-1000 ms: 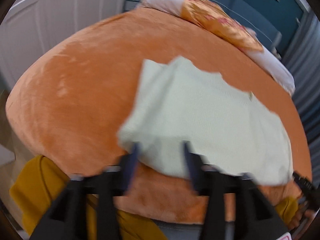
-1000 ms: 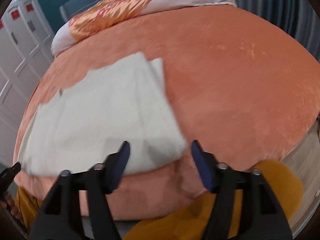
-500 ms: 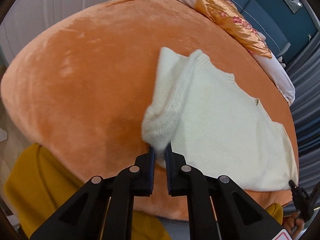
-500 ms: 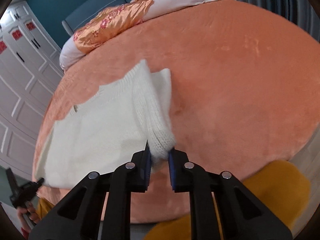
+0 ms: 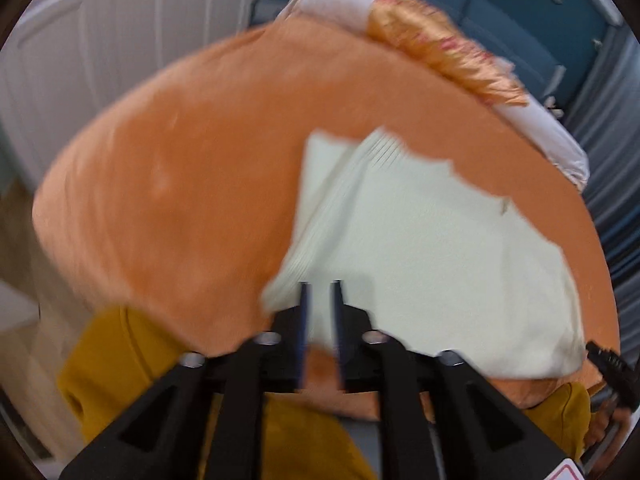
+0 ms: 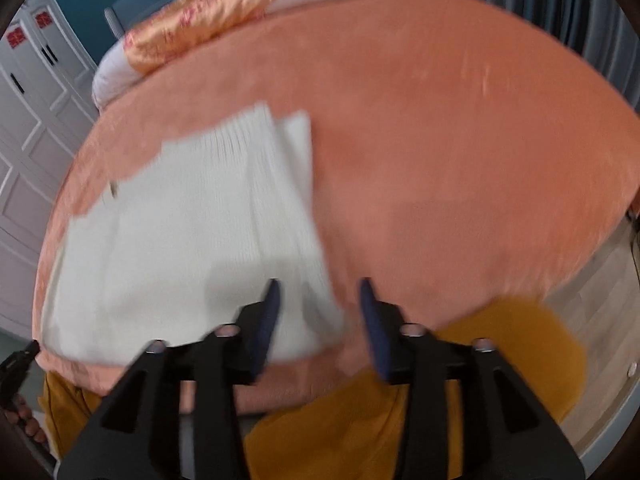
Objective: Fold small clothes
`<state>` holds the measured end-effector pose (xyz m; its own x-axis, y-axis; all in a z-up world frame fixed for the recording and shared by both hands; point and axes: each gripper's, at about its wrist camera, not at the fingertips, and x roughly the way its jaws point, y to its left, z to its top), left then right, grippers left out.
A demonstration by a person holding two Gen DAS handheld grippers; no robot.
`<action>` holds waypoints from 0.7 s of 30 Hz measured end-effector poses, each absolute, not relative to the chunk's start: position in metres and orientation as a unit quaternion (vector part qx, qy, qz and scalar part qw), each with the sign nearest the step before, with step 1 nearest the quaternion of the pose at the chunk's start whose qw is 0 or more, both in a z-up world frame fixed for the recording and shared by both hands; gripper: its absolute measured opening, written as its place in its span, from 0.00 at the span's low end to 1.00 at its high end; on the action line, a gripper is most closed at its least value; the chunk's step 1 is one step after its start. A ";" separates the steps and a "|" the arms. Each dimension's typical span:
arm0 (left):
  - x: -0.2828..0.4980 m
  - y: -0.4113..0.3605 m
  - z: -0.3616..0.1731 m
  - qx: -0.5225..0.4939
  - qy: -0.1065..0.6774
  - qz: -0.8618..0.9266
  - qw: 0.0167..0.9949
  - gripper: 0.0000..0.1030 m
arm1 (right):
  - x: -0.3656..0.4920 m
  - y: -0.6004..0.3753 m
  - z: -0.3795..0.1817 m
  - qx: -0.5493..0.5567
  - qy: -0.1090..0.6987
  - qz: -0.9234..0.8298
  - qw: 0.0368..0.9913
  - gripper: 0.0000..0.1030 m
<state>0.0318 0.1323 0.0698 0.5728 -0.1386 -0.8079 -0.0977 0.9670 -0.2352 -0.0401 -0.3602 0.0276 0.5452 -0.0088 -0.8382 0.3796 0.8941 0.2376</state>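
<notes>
Folding the white sweater (image 5: 432, 264) on the orange bed (image 5: 192, 184).
Your left gripper (image 5: 320, 300) looks nearly closed, possibly pinching the near edge, though blur hides contact; your right gripper (image 6: 320, 300) gapes wide, holding nothing, above the sweater's corner.

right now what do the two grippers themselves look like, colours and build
Both the left gripper and the right gripper are matte black, built from angular linkage arms with triangular cut-outs and silver pivot bolts. Their fingers are lined with dark blue pads. A white label edged in red shows at the left gripper's lower right corner. The person's mustard-yellow clothing shows beneath them.
</notes>
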 end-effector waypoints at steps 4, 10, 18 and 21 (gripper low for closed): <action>0.083 0.115 0.081 -0.126 0.438 -0.034 0.889 0.55 | -0.003 -0.375 0.040 0.217 0.435 -0.104 0.868 0.51; 0.164 0.096 0.038 -0.120 0.478 -0.025 0.870 0.61 | 0.072 -0.381 0.022 0.238 0.433 -0.111 0.862 0.57; 0.198 0.100 0.009 -0.109 0.504 -0.012 0.857 0.06 | 0.114 -0.360 0.006 0.201 0.452 -0.072 0.866 0.07; 0.195 0.103 0.013 -0.102 0.492 -0.003 0.864 0.06 | 0.104 -0.358 0.034 0.196 0.403 -0.073 0.891 0.07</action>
